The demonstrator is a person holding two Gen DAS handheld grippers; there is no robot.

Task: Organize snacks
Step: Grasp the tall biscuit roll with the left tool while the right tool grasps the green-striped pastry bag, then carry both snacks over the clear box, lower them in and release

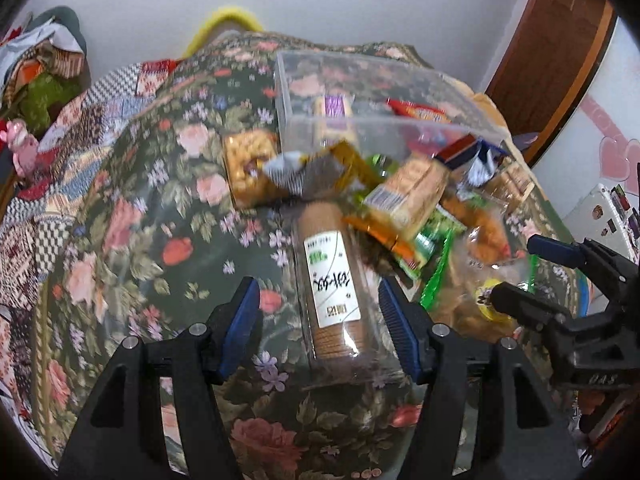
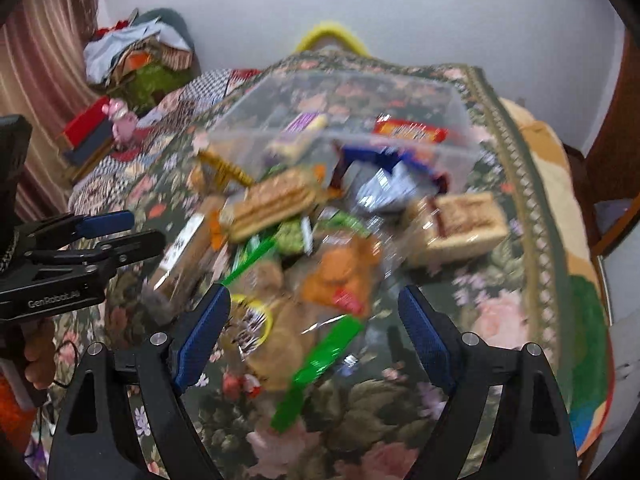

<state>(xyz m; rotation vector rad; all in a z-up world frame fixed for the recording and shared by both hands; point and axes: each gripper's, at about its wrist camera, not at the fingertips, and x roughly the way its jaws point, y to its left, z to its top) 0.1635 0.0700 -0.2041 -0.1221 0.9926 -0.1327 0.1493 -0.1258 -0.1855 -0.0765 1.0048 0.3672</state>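
A pile of snack packs lies on a floral cloth (image 1: pixel 132 208). A clear plastic box (image 1: pixel 360 92) stands behind the pile with two packs inside; it also shows in the right wrist view (image 2: pixel 352 96). My left gripper (image 1: pixel 320 312) is open, its fingers either side of a clear roll of round brown biscuits (image 1: pixel 332 276) with a white label. My right gripper (image 2: pixel 316 332) is open over a clear bag with a green strip (image 2: pixel 316 356) and orange snacks (image 2: pixel 340 276). The right gripper (image 1: pixel 516 272) shows at the right of the left wrist view, the left gripper (image 2: pixel 132 228) at the left of the right wrist view.
A cracker pack (image 2: pixel 272 200), a blue and silver wrapper (image 2: pixel 384 184) and a tan boxed snack (image 2: pixel 460 220) lie in the pile. Folded clothes (image 2: pixel 136 52) and a pink toy (image 2: pixel 120 120) sit at the back left. A wooden door frame (image 1: pixel 560 52) is at right.
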